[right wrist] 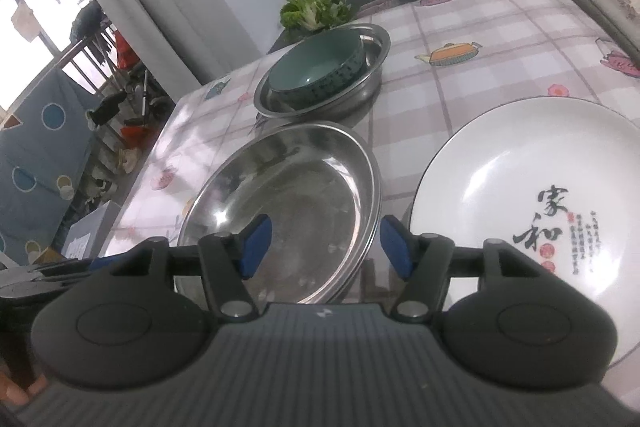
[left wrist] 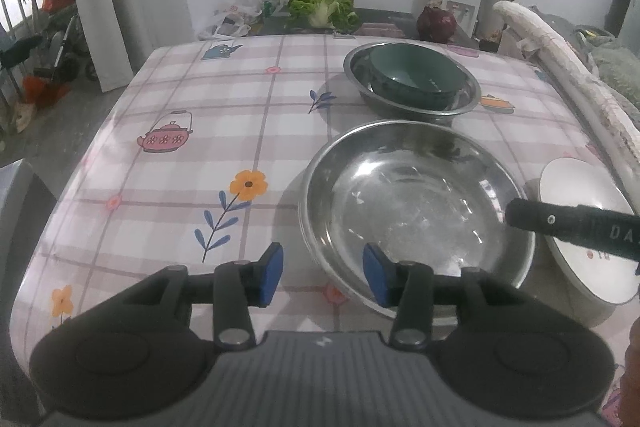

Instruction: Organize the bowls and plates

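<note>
Two hand-held tools hover over a bench covered in a pink checked cloth printed with teapots and flowers. The left tool has its blue-padded jaws standing apart with nothing between them; its right pad hangs over the near rim of a large steel basin, its left pad over bare cloth, and whether the pad touches the rim cannot be told. The right tool is likewise parted and grips nothing: seen from its own camera, the right-hand rim of the same steel basin lies in the gap between the pads, neither pad pressing on it.

Just beside the basin, on its right, sits a white plate bearing black calligraphy and small red seals. In the left view one black finger of the right tool reaches across that white plate toward the basin's rim. Farther back on the bench a dark green bowl rests inside a second steel basin. Leafy greens lie beyond the bench's far edge.
</note>
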{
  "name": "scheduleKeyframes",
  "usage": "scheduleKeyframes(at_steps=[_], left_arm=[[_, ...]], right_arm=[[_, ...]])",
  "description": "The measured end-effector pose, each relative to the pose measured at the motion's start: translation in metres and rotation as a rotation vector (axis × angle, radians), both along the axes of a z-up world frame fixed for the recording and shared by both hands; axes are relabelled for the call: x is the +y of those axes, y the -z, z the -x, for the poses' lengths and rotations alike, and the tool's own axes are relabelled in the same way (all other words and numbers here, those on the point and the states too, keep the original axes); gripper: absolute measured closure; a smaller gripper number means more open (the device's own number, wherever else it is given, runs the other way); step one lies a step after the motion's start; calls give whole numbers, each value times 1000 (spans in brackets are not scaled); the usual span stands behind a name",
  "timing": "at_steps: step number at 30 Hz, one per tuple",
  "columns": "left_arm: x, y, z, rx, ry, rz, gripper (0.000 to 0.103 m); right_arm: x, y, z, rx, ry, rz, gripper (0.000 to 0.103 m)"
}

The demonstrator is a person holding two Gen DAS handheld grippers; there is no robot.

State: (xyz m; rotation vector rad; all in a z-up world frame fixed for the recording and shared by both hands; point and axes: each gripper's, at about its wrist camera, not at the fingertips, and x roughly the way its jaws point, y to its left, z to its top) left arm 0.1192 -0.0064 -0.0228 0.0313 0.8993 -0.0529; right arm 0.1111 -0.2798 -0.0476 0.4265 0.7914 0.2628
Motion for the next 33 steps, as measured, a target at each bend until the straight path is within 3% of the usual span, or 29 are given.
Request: scheduleKeyframes(at_steps=[6,10,19,33], left_arm=[[-6,-5,13,-2,16,7,47],[-18,-10,24,-7,52,1,40],[-48,-20,48,-42,130,-3,28],[-105,-10,79,-53,208,18,27]], right_arm=[[-8,-7,11,-25,16,0,34],[-15,-11,21,-41,30,-1,23],[-40,-21,50,-76,80,15,19],[-83,-23,92,-101,123,40,19]])
